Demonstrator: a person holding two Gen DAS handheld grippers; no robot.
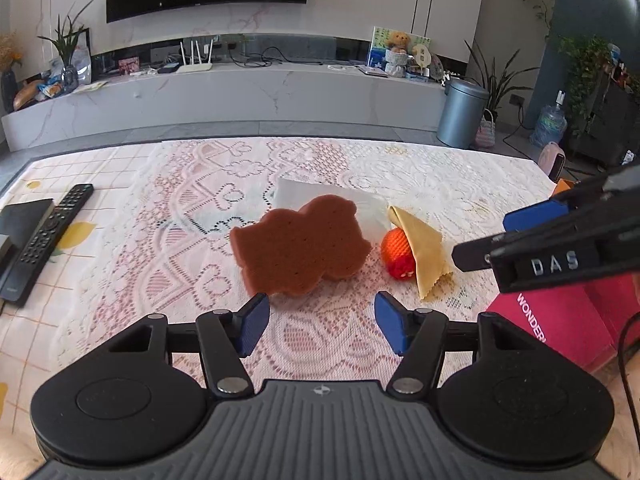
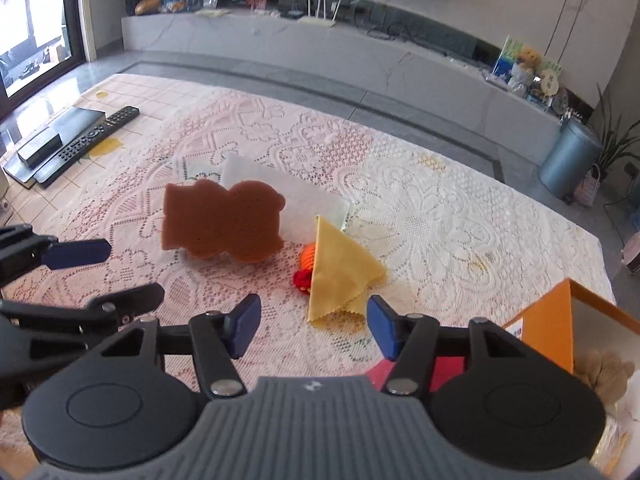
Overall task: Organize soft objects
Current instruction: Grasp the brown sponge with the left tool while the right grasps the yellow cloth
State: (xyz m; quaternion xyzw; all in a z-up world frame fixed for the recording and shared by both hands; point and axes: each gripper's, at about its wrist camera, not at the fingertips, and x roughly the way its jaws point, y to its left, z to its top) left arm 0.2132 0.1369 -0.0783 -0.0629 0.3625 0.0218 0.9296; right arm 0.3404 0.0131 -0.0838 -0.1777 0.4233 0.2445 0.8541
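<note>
Both wrist views look down and forward, close over the surface (image 1: 120, 184), the left from the left, the right from the right, sharing the brown sponge (image 1: 298, 246) and far counter (image 1: 240, 96).

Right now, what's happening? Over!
Left gripper open, empty. Right gripper open, empty. Brown sponge, yellow cloth on table, untouched. Cloth drapes the orange toy.

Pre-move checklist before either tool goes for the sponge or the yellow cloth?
1. Left tool open and empty: ok.
2. Right tool open and empty: ok.
3. Brown sponge ahead of left tool, nothing lying on it: ok.
4. Yellow cloth free to lift: not ok, it drapes over the orange knitted toy.
5. Orange box has room: cannot tell, only one corner shows.
6. Tools apart from each other: ok.
</note>
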